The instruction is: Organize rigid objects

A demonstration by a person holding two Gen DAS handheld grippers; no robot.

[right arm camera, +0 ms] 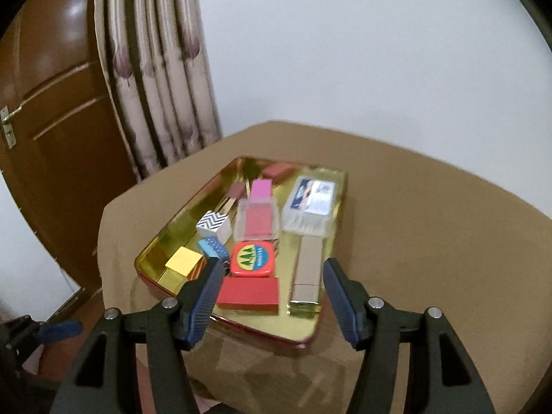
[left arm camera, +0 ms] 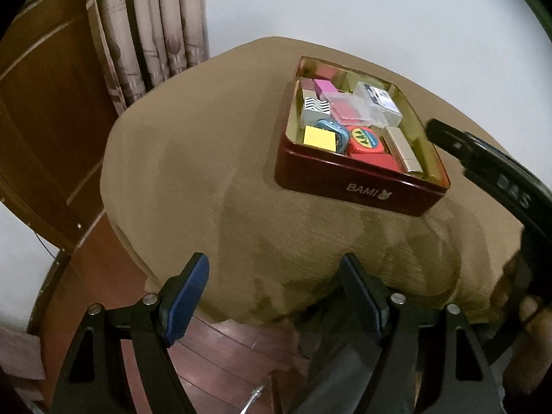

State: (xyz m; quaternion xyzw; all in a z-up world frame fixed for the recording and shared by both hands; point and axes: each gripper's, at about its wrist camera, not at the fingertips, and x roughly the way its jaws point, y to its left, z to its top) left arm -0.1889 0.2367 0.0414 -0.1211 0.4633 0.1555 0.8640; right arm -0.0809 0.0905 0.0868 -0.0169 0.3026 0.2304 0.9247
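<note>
While the tin (left arm camera: 358, 186) reads "BAMI", right wrist hides lettering.

You have a tan tablecloth (right arm camera: 414, 224), patterned curtain (right arm camera: 155, 69), brown wooden door (right arm camera: 51, 103), white wall (right arm camera: 345, 51) and wooden floor (left arm camera: 224, 355).

Dim, warm indoor light through two fisheye views.
Both views curve hard at black vignetted corners. The right wrist view is softly motion-blurred; the left is sharper. Glare spots sit on the glossy brown wooden door (right arm camera: 51, 79), and the tin's gold lining (right arm camera: 179, 227) mirrors brightly.
</note>
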